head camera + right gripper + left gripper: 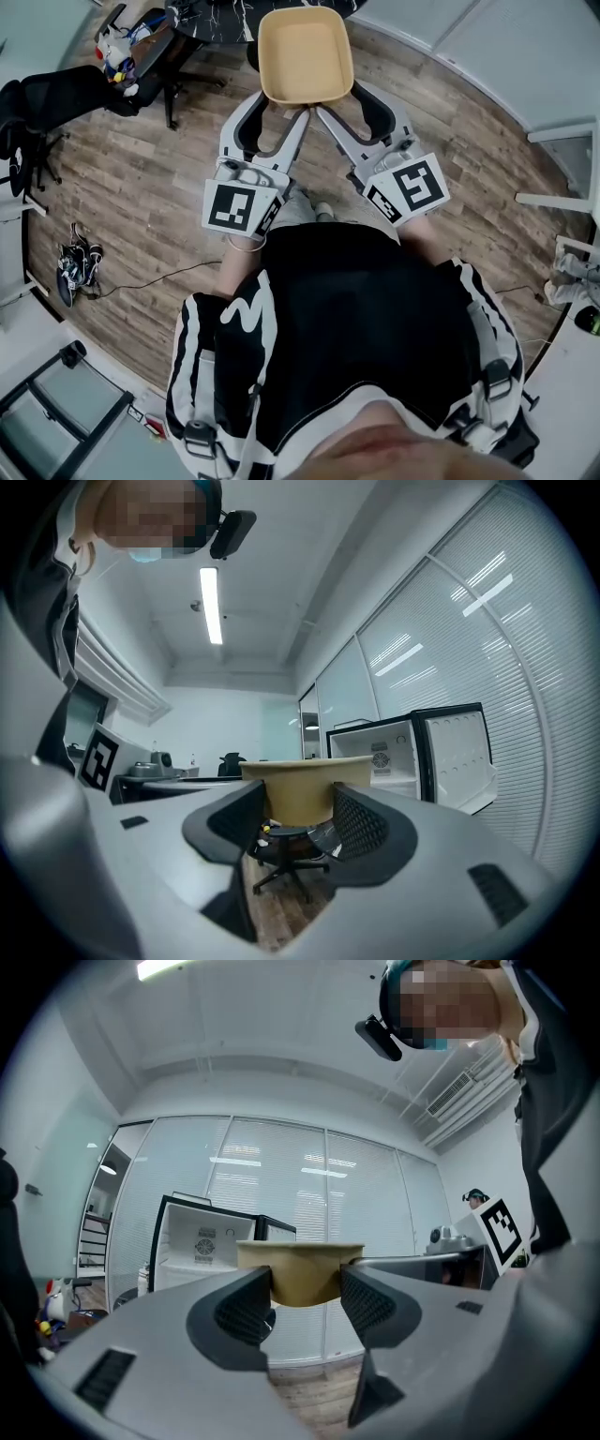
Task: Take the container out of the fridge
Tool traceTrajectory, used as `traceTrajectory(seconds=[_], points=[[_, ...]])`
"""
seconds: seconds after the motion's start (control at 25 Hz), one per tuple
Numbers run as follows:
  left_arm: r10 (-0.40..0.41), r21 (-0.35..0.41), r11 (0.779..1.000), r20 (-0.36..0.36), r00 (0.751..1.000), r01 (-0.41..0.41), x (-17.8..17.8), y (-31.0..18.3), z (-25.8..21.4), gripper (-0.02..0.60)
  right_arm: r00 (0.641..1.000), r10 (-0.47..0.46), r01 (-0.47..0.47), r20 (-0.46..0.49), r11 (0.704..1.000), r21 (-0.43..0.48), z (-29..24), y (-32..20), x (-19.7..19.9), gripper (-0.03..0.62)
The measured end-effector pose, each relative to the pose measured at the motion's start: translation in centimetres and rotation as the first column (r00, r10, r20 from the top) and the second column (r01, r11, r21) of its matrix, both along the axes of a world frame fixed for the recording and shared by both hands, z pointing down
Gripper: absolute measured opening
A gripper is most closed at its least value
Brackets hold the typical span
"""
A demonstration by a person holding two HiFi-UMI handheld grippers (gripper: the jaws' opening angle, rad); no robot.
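Wood-plank floor (pixel 141 206) lies under the person. Small fridge (pixel 197 1241) stands with its door open, well beyond the tan rectangular container (pixel 305 54). Container is out of the fridge, held in the air. Left tongs (pixel 284 105) and right tongs (pixel 339 100) both clamp its near wall, side by side.

container (pixel 305 52): tan, matt, smooth, plastic-like
floor (pixel 141 197): grey-brown wood planks, grainy
left gripper (pixel 281 111), right gripper (pixel 339 101): smooth matt grey plastic
pads (pixel 246 1309): black, finely ribbed
fridge (pixel 187 1246): glossy white inside
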State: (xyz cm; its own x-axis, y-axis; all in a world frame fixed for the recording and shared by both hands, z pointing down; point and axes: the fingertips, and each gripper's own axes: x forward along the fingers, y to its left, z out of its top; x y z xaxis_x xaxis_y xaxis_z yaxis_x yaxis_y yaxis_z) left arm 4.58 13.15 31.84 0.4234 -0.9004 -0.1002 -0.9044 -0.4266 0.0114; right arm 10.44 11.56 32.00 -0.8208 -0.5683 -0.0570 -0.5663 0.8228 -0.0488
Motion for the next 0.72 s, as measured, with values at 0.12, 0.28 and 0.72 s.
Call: traceTrajectory(seconds=[0.12, 0.28, 0.72], points=[[0.015, 0.005, 1.000, 0.014, 1.000, -0.015, 0.8, -0.4, -0.4, 0.238, 1.000, 0.012, -0.012, 0.007, 1.000, 0.008, -0.3, -0.3, 0.8, 0.239], [0.020, 0.013, 1.000, 0.012, 1.000, -0.020, 0.8, -0.6, -0.7, 0.238, 1.000, 0.020, -0.020, 0.016, 1.000, 0.016, -0.5, -0.6, 0.7, 0.239], [-0.001, 0.011, 1.000, 0.017, 1.000, 0.000, -0.2, -0.6, -0.5, 0.238, 1.000, 0.014, -0.014, 0.017, 1.000, 0.009, -0.4, -0.6, -0.3, 0.239]])
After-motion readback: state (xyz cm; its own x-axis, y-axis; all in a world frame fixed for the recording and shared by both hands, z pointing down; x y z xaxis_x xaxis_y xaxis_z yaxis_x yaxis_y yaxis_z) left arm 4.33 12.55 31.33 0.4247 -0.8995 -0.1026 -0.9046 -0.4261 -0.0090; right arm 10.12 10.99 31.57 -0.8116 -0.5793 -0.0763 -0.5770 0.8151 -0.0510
